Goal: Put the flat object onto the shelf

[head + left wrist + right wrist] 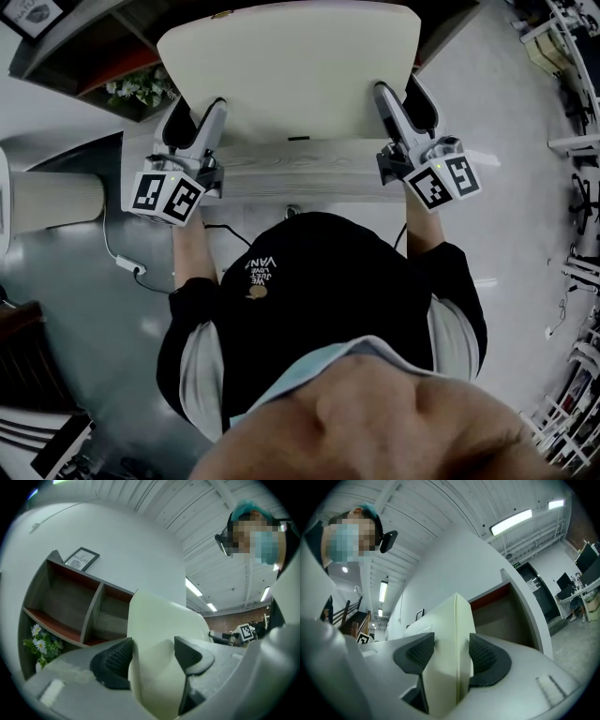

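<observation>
Overhead, in the head view, the flat object (291,75), a cream board, fills the top centre of the frame. The left gripper (197,112) holds its lower left edge and the right gripper (403,98) its lower right edge. The shelf (103,56) and flowers (136,86) sit at upper left.

In the left gripper view, both pads press on the board at lower centre. The shelf's bare compartments lie at left, with a framed picture (82,558) on top.

In the right gripper view, the jaws are clamped on the board's edge at lower centre.
</observation>
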The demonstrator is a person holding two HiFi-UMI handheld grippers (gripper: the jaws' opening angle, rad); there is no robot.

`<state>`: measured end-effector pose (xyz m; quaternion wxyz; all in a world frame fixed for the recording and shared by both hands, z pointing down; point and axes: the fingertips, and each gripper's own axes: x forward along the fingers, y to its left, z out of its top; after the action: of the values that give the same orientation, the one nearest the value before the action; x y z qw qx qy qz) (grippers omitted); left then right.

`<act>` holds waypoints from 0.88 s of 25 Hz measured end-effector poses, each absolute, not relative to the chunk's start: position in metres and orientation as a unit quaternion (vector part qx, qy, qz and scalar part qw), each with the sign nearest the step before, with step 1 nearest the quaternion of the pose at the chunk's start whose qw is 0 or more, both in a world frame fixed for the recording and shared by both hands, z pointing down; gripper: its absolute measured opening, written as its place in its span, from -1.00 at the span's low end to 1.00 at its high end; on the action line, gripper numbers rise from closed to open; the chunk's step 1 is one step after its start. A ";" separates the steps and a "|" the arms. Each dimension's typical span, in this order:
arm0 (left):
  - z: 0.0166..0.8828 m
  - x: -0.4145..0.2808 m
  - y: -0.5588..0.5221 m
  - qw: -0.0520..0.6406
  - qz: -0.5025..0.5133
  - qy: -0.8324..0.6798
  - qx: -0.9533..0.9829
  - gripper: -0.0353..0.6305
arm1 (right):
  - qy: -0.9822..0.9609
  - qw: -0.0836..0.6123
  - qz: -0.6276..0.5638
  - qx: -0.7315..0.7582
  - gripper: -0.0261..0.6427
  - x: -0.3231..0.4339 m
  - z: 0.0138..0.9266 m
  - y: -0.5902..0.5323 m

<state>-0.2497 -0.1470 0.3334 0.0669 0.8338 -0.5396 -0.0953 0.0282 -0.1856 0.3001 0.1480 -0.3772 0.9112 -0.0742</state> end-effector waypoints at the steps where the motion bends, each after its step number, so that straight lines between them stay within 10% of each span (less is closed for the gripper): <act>1: 0.328 -0.251 -0.148 0.062 -0.097 -0.538 0.835 -0.03 | 0.910 0.151 -0.070 -0.379 -0.26 0.027 0.296 -0.185; 22: 0.217 -0.249 -0.167 -0.039 -0.119 -0.486 0.865 -0.04 | 0.893 0.208 0.013 -0.398 -0.26 0.033 0.199 -0.183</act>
<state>-0.2487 -0.1673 0.2175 -0.0391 0.8648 -0.4863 -0.1189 0.0326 -0.1828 0.1988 0.2078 -0.3980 0.8935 0.0132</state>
